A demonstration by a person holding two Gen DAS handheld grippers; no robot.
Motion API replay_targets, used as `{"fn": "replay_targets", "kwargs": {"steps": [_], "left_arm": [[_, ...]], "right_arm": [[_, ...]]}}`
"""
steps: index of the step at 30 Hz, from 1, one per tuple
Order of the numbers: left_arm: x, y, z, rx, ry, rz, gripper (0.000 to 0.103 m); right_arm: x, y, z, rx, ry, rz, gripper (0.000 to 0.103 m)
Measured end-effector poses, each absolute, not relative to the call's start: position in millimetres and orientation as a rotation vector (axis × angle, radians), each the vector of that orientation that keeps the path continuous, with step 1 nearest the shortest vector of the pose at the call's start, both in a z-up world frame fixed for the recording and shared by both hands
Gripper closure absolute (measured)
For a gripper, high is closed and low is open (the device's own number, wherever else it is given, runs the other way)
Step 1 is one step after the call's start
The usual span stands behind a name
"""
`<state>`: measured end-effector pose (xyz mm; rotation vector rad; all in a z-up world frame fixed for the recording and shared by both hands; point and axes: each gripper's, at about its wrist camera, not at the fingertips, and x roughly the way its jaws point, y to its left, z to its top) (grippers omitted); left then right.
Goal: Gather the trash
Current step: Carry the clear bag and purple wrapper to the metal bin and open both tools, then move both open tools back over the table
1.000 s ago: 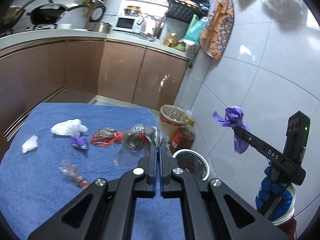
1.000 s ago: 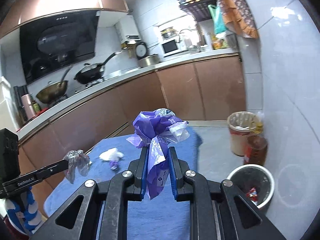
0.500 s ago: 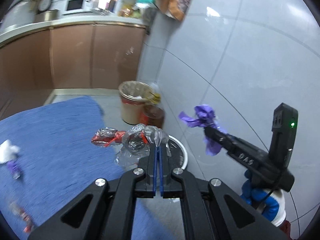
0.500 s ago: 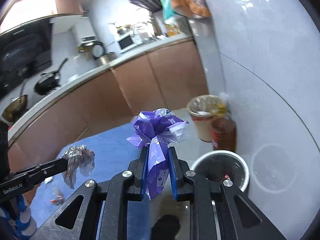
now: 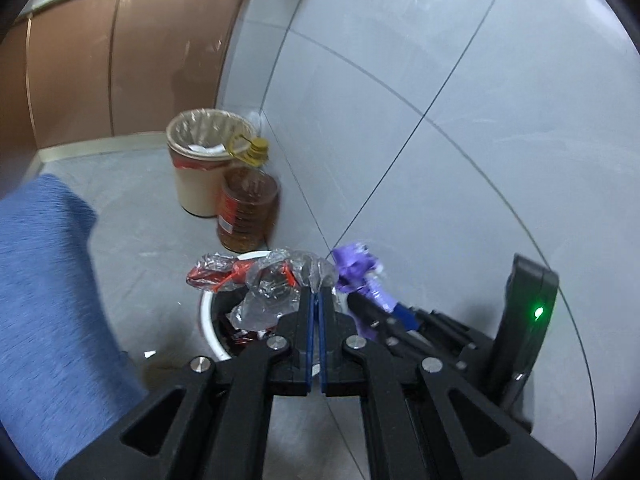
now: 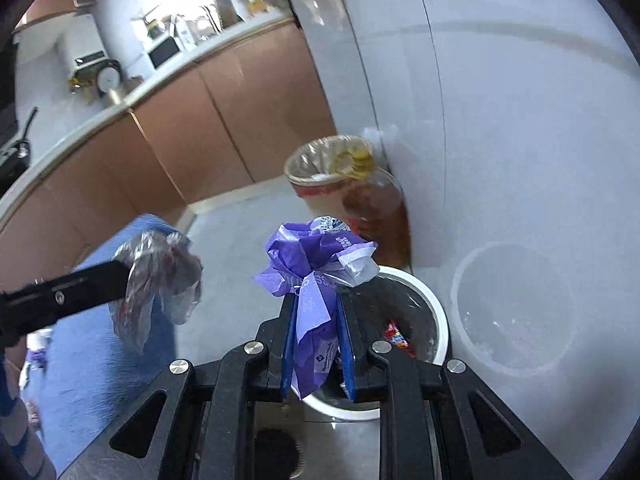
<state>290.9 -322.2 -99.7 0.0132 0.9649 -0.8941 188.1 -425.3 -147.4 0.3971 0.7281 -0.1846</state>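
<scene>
- The grey tiled floor [image 5: 132,216] carries a white-rimmed bin [image 6: 434,312], a lined beige bin [image 5: 196,184] and an oil bottle [image 5: 246,216] touching it.
- A blue cloth [image 5: 44,280] covers the surface at the left.

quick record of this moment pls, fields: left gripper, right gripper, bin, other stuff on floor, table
left gripper: shut on clear plastic wrapper, over the white bin
right gripper: shut on purple bag, near the bin rim
white bin: on the floor by the wall, some trash already inside
floor: tan lined bin and oil bottle beside it
table: blue cloth at the left edge
</scene>
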Motion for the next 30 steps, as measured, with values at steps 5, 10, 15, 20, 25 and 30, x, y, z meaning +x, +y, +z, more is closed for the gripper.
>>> {"fn": "replay_targets", "kwargs": {"steps": [5, 10, 15, 20, 25, 30], "left_arm": [[311.7, -348.6, -120.7, 0.003, 1.01, -0.907, 0.099], [318.0, -349.1, -128.5, -0.008, 1.029, -0.894, 0.088], [316.5, -333.8, -125.9, -0.011, 1.016, -0.867, 0.077], [301.0, -304.5, -106.8, 0.01, 0.954, -0.821, 0.077], [279.1, -267.6, -82.2, 0.005, 0.894, -0.769, 0.077], [256.2, -225.5, -60.4, -0.014, 0.846, -0.724, 0.076]], "right_arm": [[205.9, -436.6, -174.3, 0.388, 0.788, -0.228, 0.077], [205.1, -444.6, -191.0, 0.411, 0.819, -0.273, 0.066], [192.6, -442.7, -189.4, 0.435, 0.815, -0.285, 0.064], [190.1, -431.7, -171.3, 0.447, 0.782, -0.263, 0.063], [178.1, -402.1, -131.3, 0.419, 0.715, -0.194, 0.063], [166.5, -367.3, -90.5, 0.372, 0.648, -0.115, 0.062]]}}
